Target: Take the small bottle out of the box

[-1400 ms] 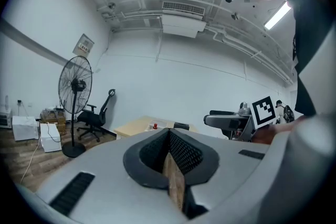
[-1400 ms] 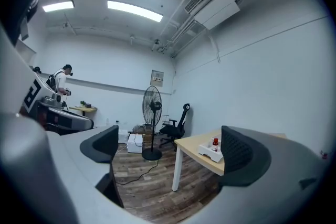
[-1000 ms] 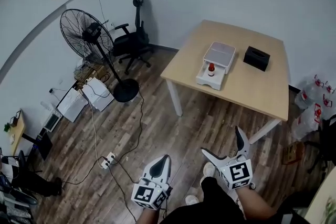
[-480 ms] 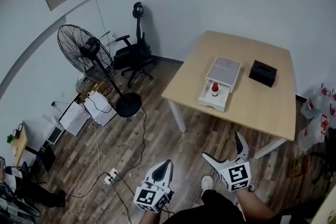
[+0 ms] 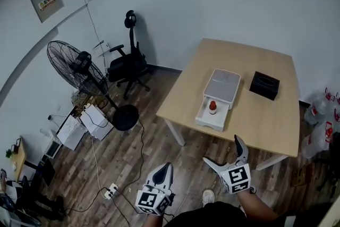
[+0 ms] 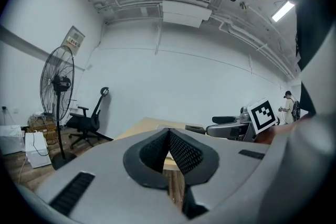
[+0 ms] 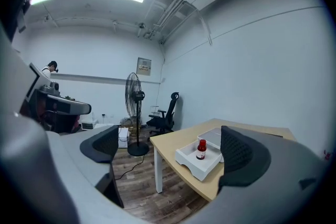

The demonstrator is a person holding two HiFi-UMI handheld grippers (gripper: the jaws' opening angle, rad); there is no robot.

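A small bottle (image 5: 212, 107) (image 7: 201, 149) with a red cap and red contents stands upright in the pulled-out drawer of a white box (image 5: 219, 89) (image 7: 193, 159) on a light wooden table (image 5: 268, 117). My right gripper (image 5: 227, 152) (image 7: 167, 150) is open and empty, over the floor short of the table's near edge, with the bottle seen between its jaws far ahead. My left gripper (image 5: 166, 170) (image 6: 169, 140) is shut with nothing in it, low at the bottom of the head view, well away from the table.
A black box (image 5: 264, 85) lies on the table right of the white box. A standing fan (image 5: 79, 69), an office chair (image 5: 126, 64) and floor cables (image 5: 139, 141) occupy the left. Water bottles (image 5: 323, 109) stand by the table's right end.
The view has shifted toward the table, which now sits lower and nearer in the head view. Both grippers keep the same state, the right one slightly closer to the table edge.
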